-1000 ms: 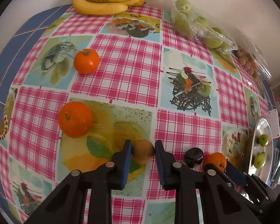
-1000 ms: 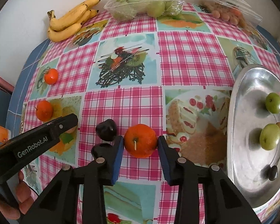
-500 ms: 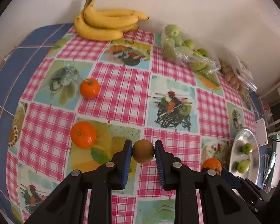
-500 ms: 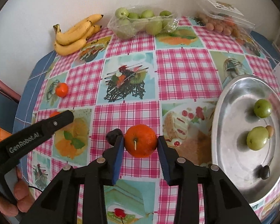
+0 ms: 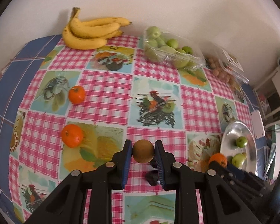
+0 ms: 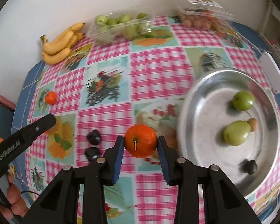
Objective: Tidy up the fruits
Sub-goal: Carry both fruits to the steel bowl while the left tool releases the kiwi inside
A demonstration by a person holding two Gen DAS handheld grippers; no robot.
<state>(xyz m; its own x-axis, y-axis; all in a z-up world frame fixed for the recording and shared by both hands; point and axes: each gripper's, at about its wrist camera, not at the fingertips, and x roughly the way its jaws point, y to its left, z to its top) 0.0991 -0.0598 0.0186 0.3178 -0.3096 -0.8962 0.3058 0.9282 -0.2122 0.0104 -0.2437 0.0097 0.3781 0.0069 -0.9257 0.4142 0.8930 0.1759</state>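
Both fruits now lifted clear of checked pink tablecloth. Left gripper clamped on round brown fruit; right gripper clamped on orange mandarin, nearing round metal tray at table's right edge. Tray drop likely next.

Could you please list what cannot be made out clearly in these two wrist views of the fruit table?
- Left wrist view: the dark fruit is partly hidden behind the left gripper; its kind is unclear.
- Left wrist view: the orange is partly covered by the right gripper's fingers.
- Right wrist view: the clear box at the far edge is motion-blurred; its small brown contents are unidentifiable.
- Right wrist view: the metal tray is cut off at the right.
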